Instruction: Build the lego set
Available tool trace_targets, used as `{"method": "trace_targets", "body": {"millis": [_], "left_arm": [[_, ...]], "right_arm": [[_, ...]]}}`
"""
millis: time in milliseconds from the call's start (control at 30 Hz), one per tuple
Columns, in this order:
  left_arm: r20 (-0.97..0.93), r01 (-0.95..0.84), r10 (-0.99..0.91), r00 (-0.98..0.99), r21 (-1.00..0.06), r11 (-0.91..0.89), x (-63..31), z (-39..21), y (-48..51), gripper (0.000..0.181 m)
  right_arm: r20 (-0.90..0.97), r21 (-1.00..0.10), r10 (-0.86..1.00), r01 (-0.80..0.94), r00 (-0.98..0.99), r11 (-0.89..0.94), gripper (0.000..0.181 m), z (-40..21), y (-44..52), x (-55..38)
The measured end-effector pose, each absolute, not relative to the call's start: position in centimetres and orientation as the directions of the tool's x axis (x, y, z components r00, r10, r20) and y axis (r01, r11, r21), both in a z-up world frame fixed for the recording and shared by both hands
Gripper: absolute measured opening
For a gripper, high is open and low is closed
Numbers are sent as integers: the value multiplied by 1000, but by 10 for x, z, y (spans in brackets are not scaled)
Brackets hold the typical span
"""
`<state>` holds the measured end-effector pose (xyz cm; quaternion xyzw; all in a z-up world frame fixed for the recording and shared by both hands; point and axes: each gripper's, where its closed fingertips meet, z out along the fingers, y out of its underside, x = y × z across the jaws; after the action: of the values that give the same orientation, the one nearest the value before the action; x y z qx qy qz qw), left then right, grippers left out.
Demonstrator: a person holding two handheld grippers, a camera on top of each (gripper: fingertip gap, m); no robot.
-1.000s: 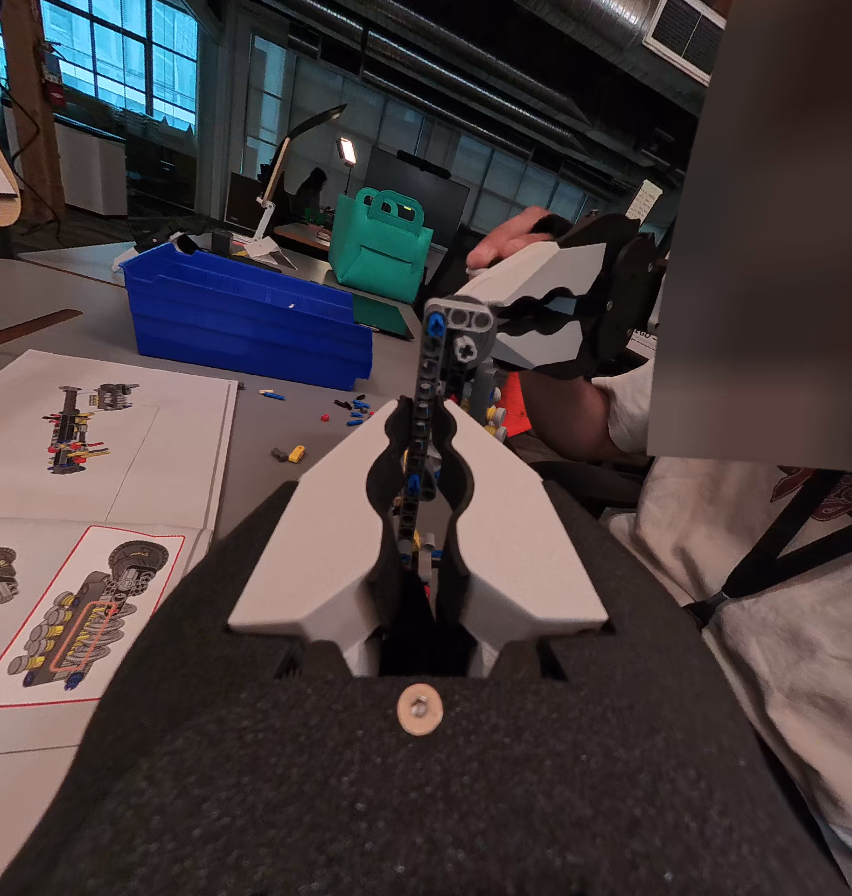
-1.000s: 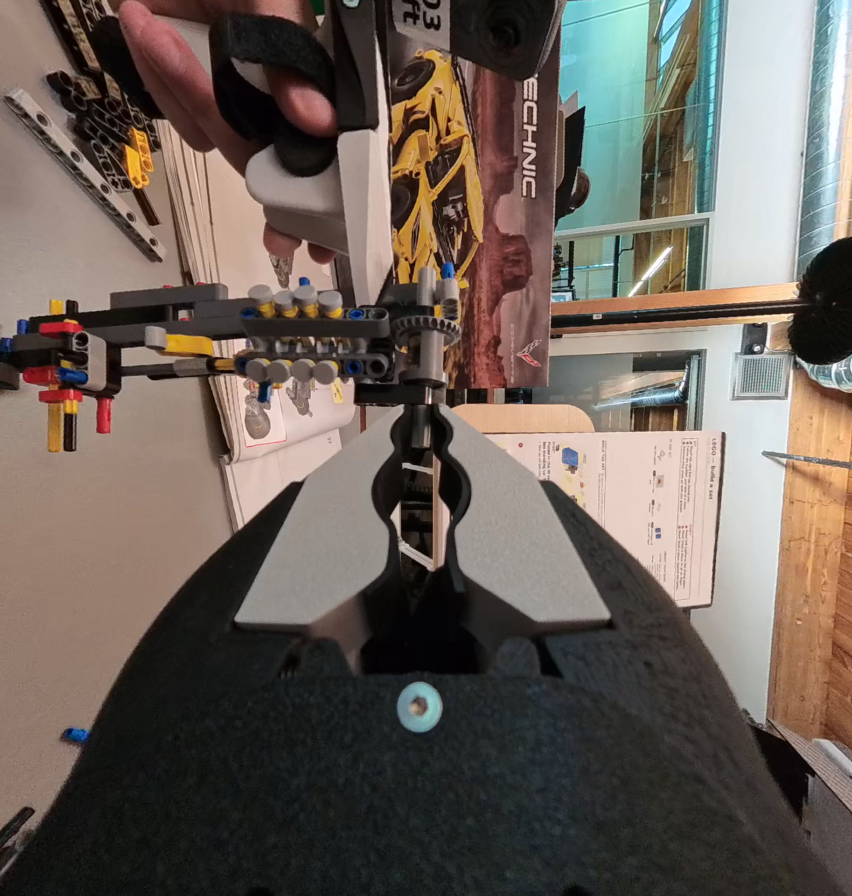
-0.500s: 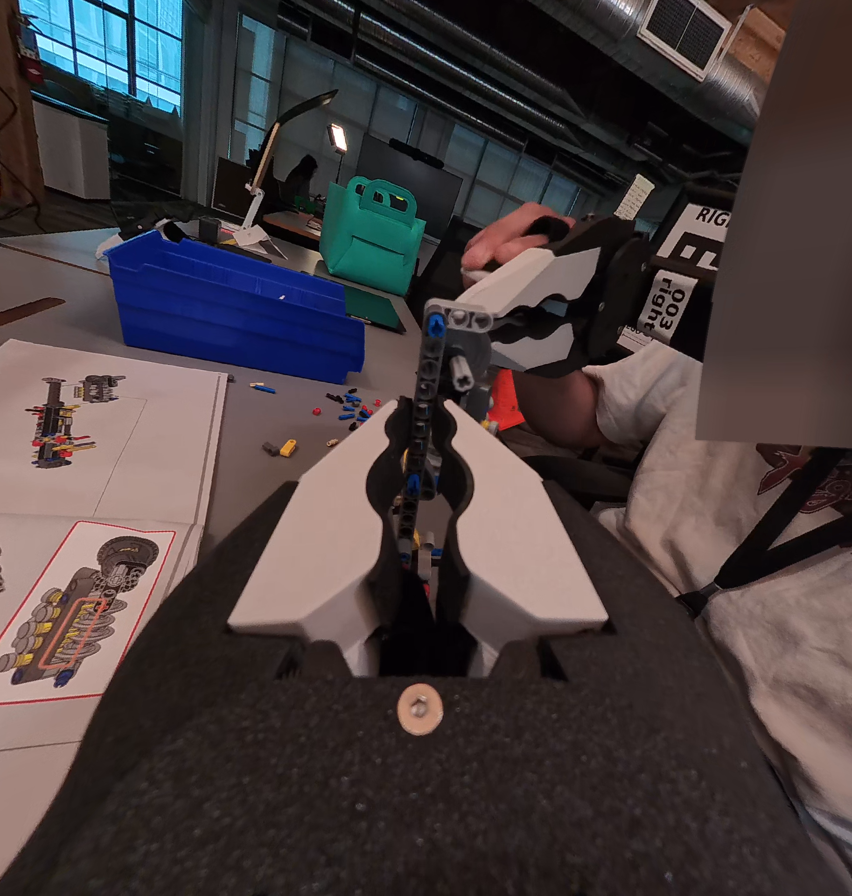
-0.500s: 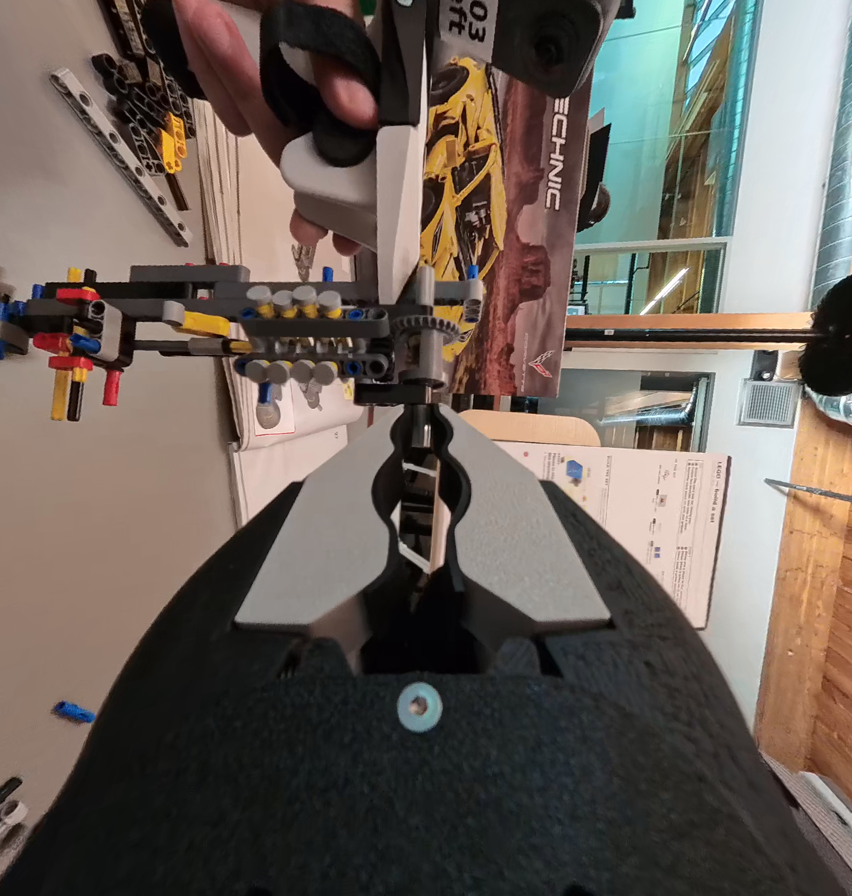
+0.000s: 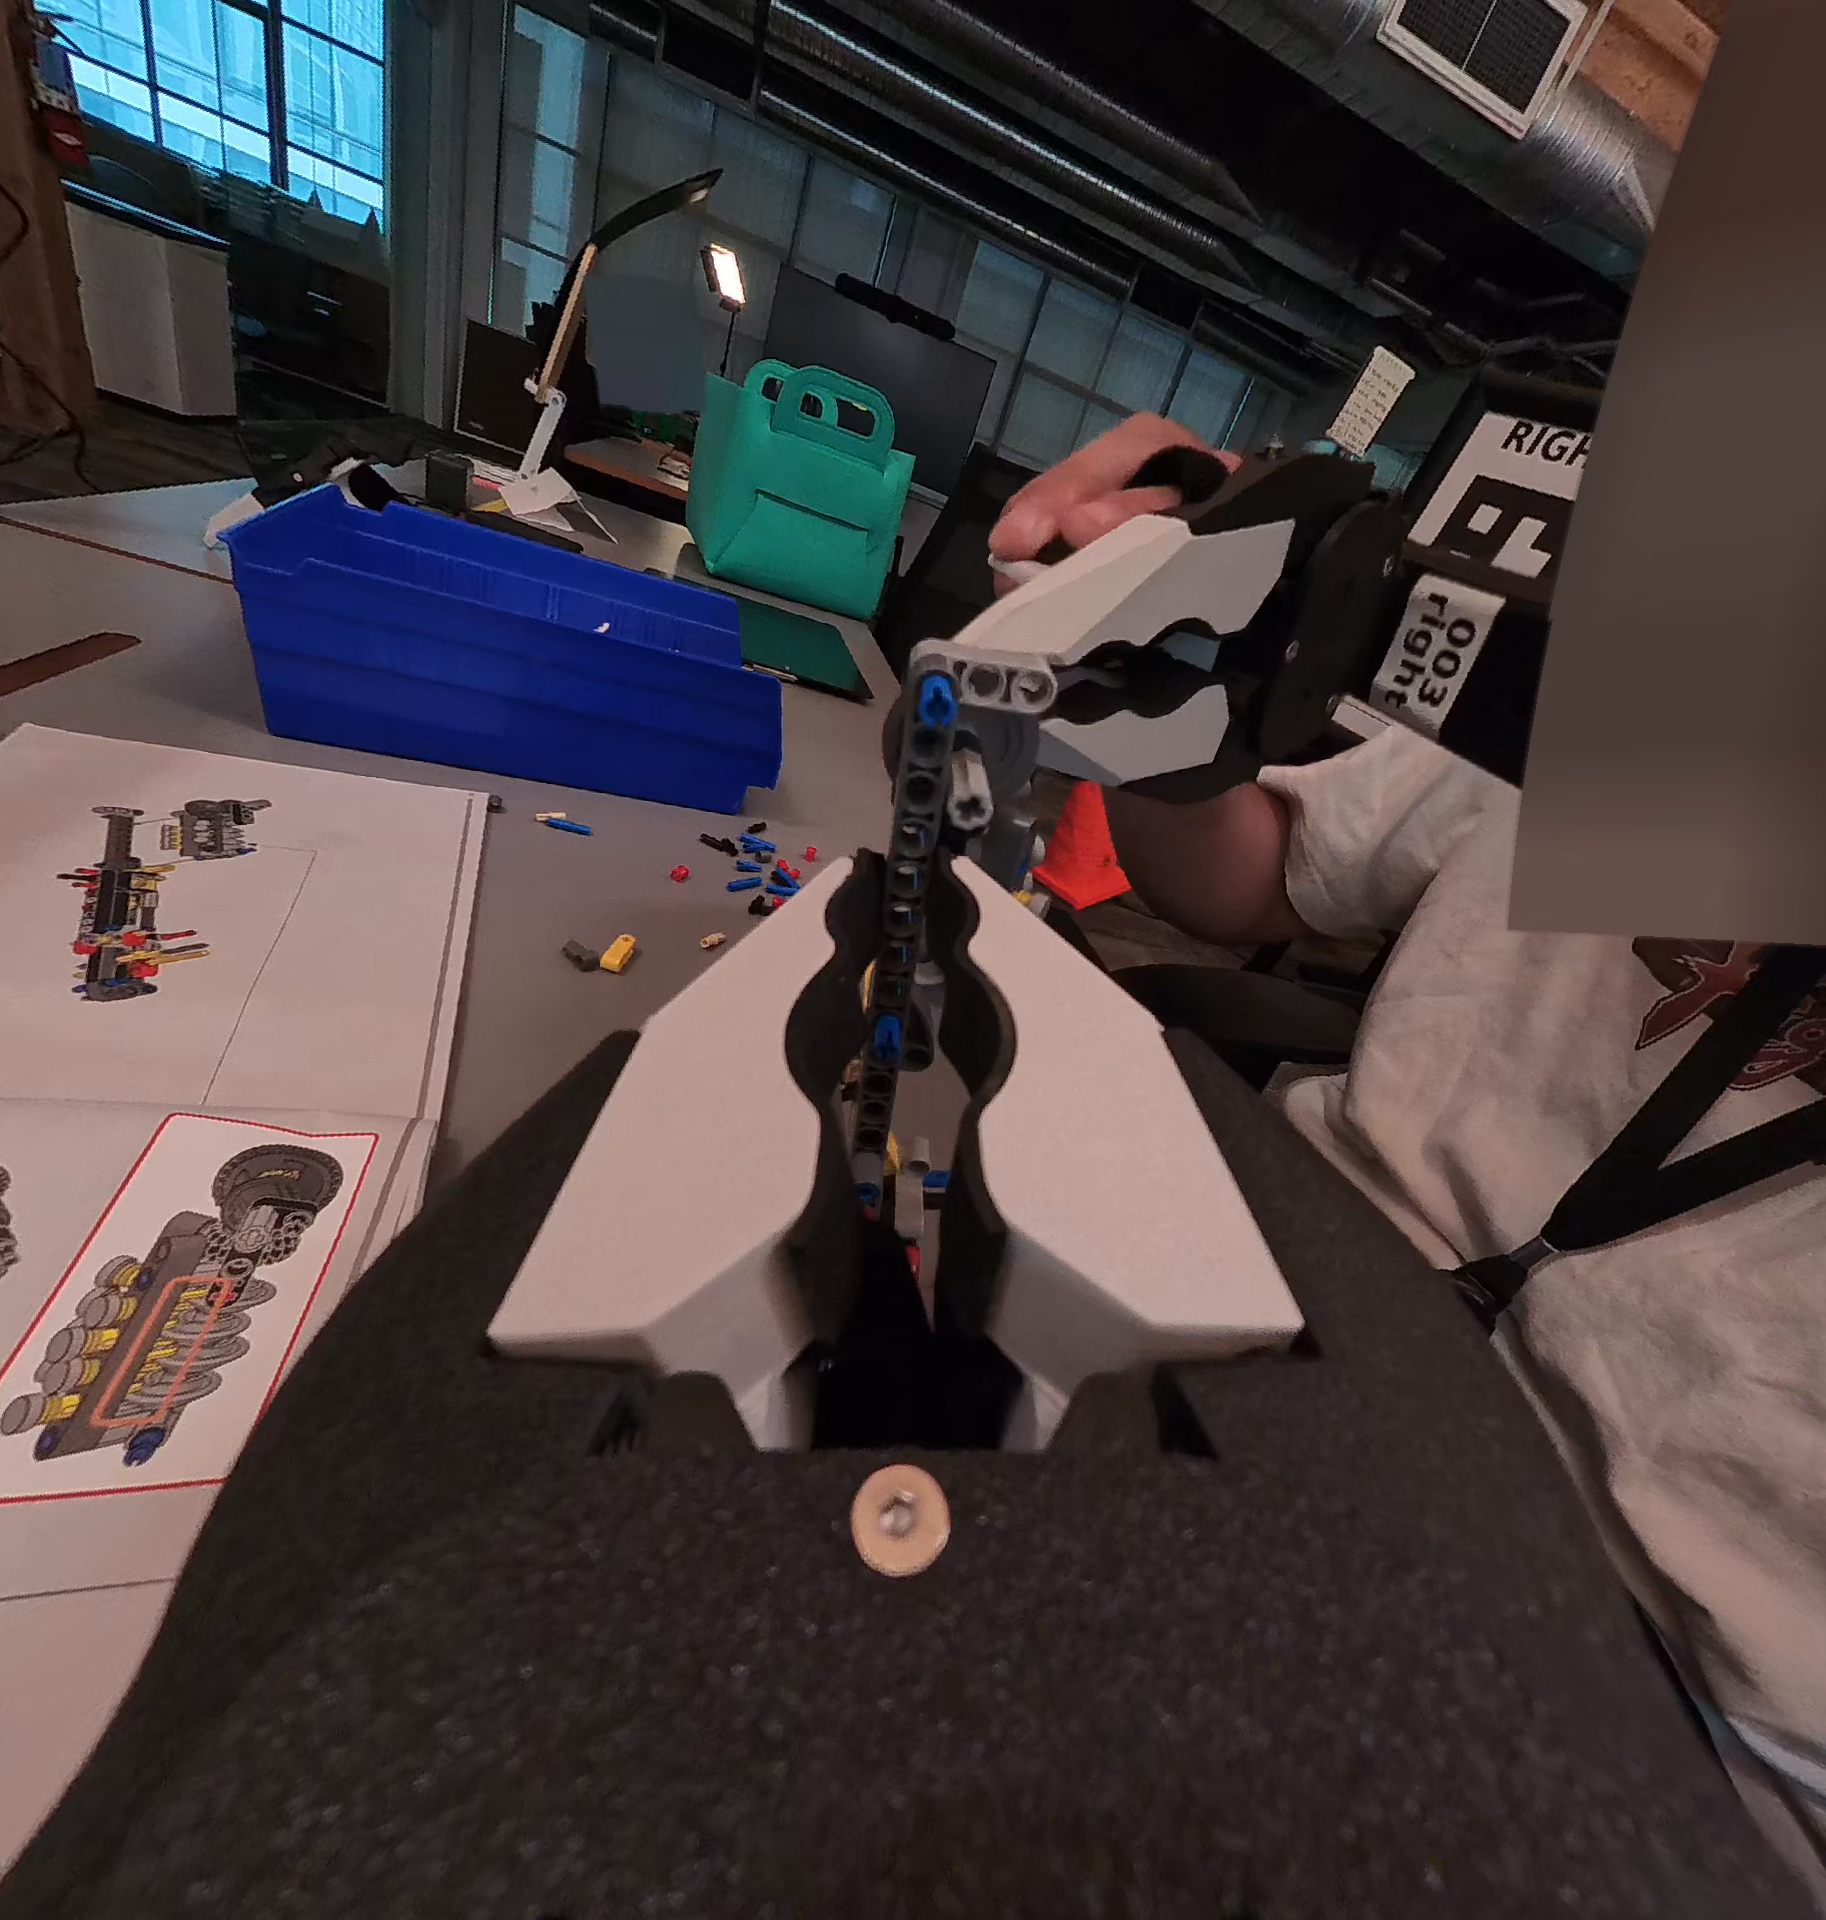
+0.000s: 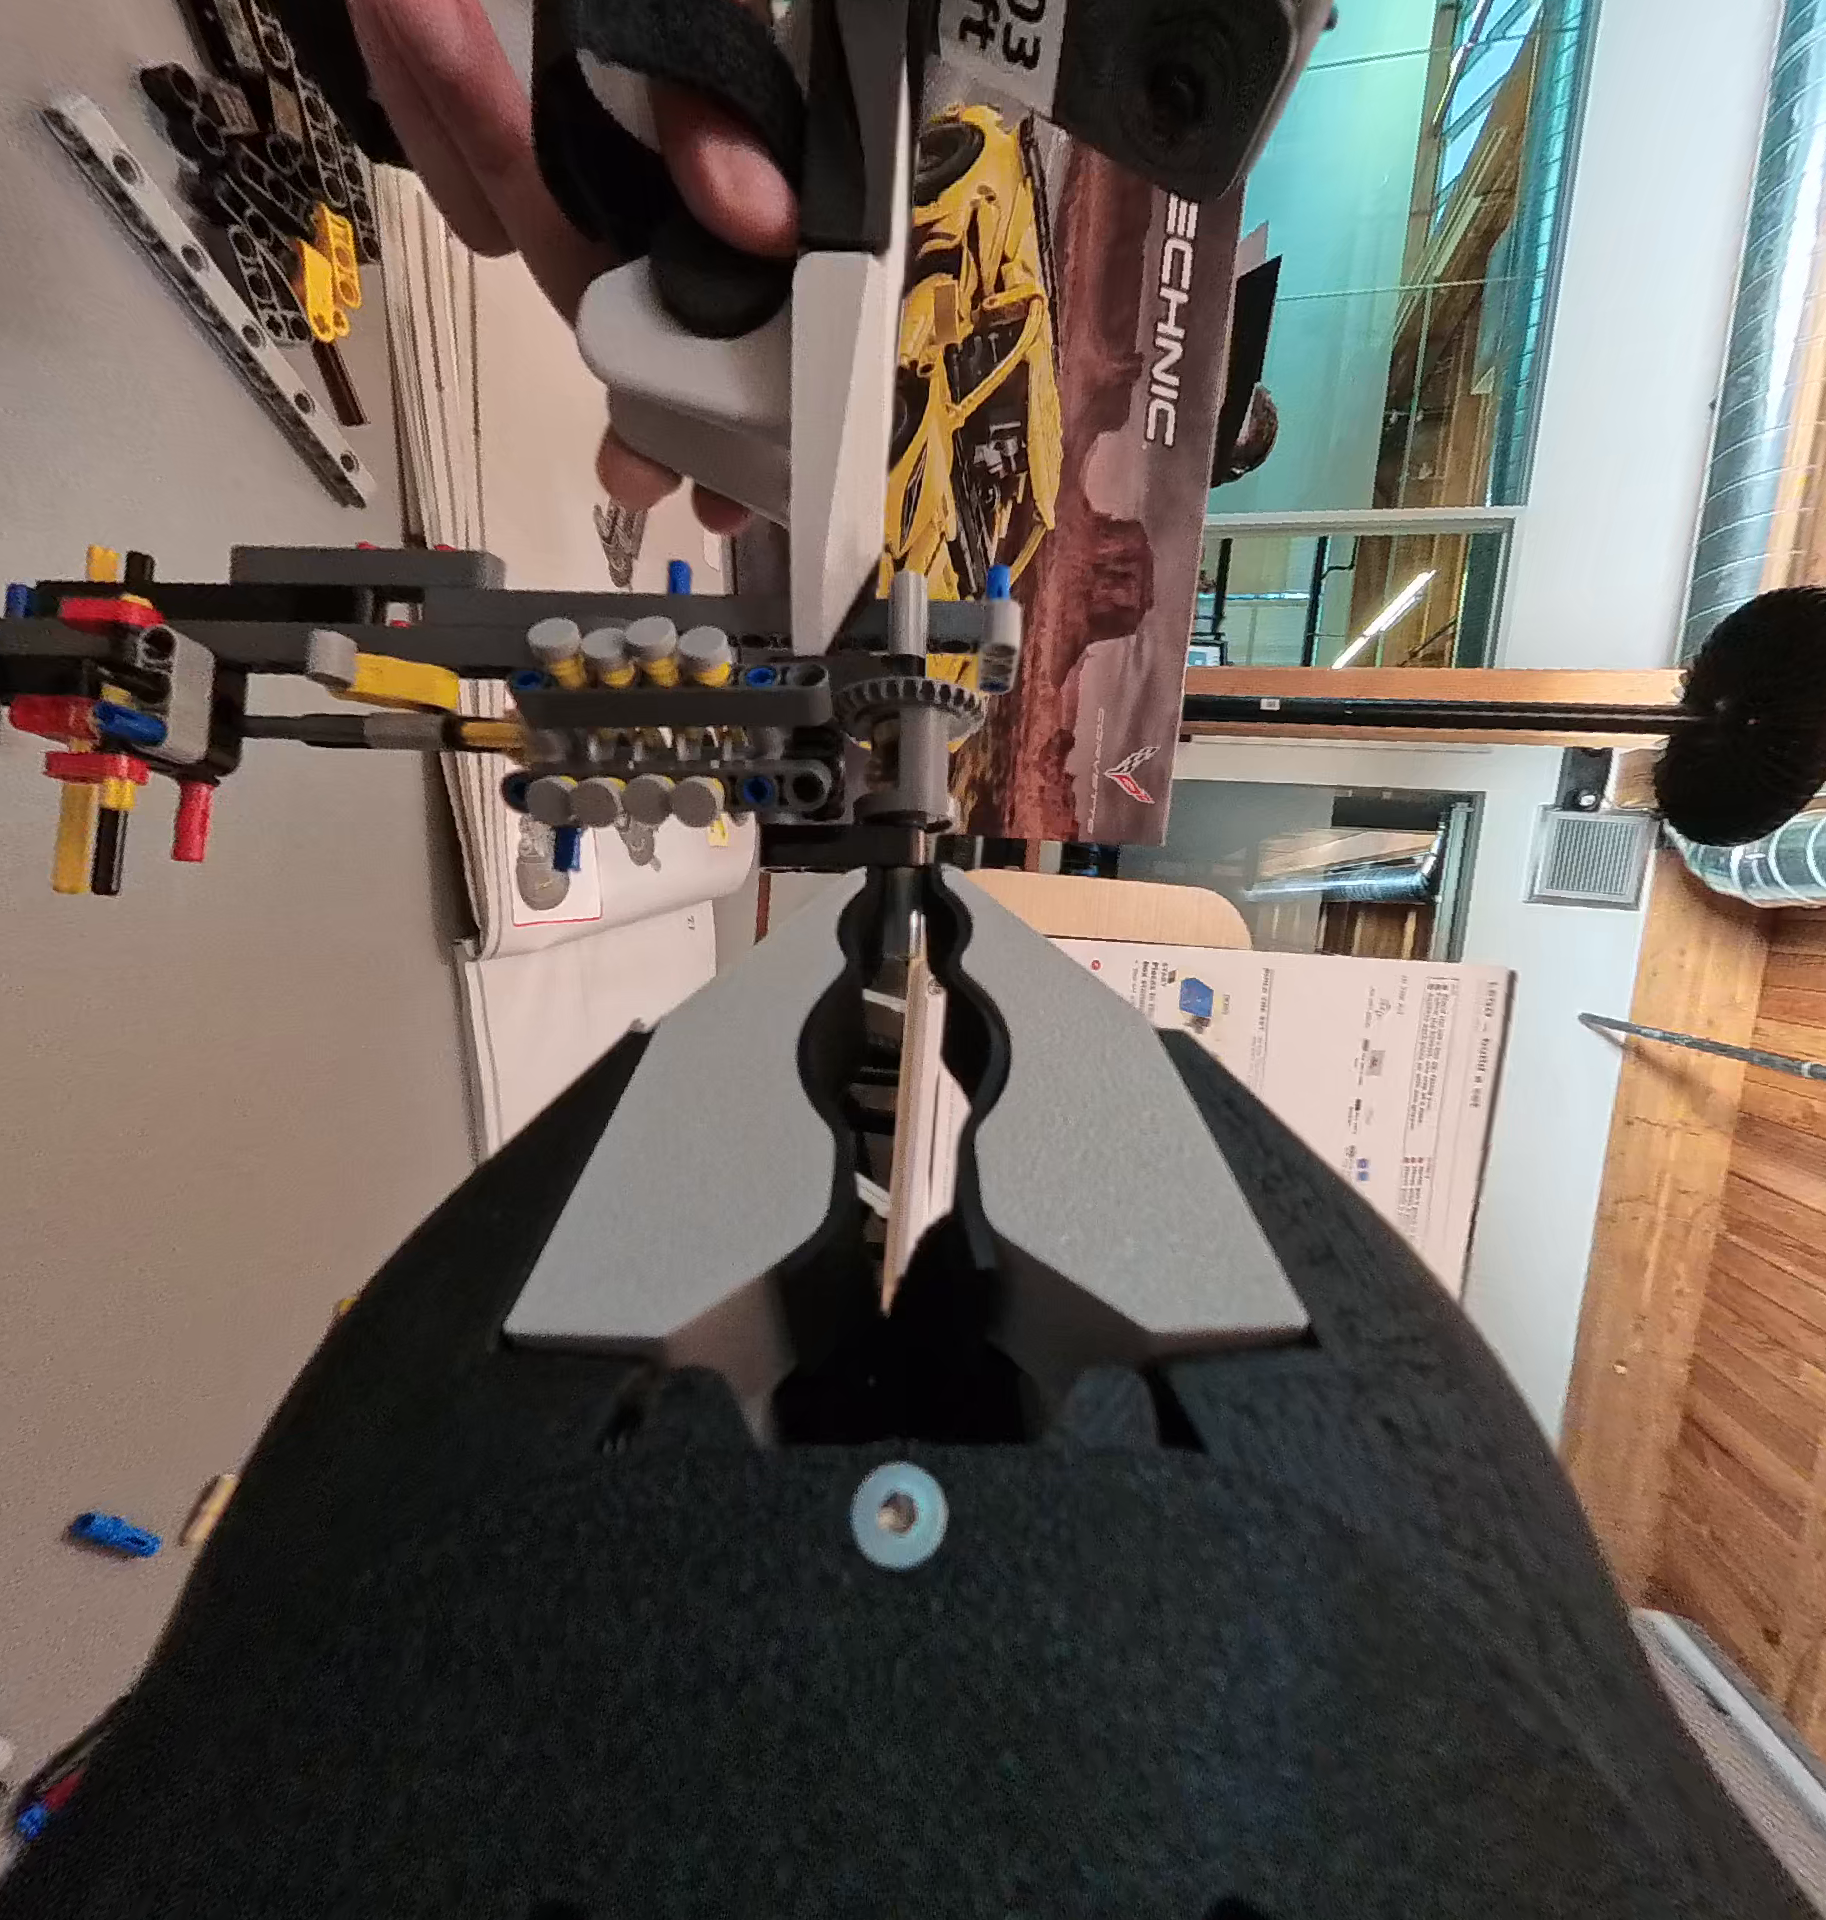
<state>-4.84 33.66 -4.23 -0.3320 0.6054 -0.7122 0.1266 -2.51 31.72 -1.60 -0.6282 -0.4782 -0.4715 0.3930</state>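
Seating an axle: left gripper (image 5: 904, 940) clenched on the lego assembly (image 6: 576, 707), right gripper (image 6: 904, 904) pinching its axle end; next, push straight in.

Blue bin (image 5: 493, 665), green bag (image 5: 797, 499), orange cone (image 5: 1080, 862), yellow-and-grey lego assembly (image 6: 618, 717).

Long dark lego assembly (image 6: 618, 707) clamped between both grippers.
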Motion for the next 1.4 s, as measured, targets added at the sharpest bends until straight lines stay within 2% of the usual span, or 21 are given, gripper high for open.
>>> {"method": "trace_targets", "body": {"millis": [167,300,433,567,700,800,967,1233,1300,1400], "left_arm": [[322,-226,-589,-741,-946,-233,-48,-42,337,6],[323,-233,-602,-730,-946,-225,-48,-43,339,7],[331,-238,-608,-722,-943,-230,-46,-44,341,6],[330,-238,-603,-726,-944,-230,-47,-44,340,6],[326,-231,-616,-718,-945,-231,-43,-44,338,6],[310,-187,-643,-700,-949,-254,-37,-40,340,6],[312,-179,-632,-709,-947,-266,-42,-36,341,6],[279,-157,-674,-685,-959,-238,-42,-37,345,8],[283,-164,-665,-691,-957,-237,-43,-36,343,24],[272,-162,-676,-685,-961,-223,-42,-37,342,26]], "right_arm": [[971,-51,217,972,103,-231,6,-14,318,-26],[958,-162,196,960,208,-229,6,-15,320,-24],[962,-164,174,957,209,-239,6,-16,322,-22],[948,-232,171,950,269,-207,6,-16,322,-24],[900,-360,190,914,392,-185,6,-18,320,-18],[884,-395,191,900,427,-184,6,-19,319,-13],[909,-347,176,919,379,-187,6,-20,321,-14],[872,-423,183,887,455,-187,6,-26,329,-9],[864,-437,183,879,469,-191,6,-26,331,-9],[860,-446,185,877,475,-179,6,-26,333,-11]]}}
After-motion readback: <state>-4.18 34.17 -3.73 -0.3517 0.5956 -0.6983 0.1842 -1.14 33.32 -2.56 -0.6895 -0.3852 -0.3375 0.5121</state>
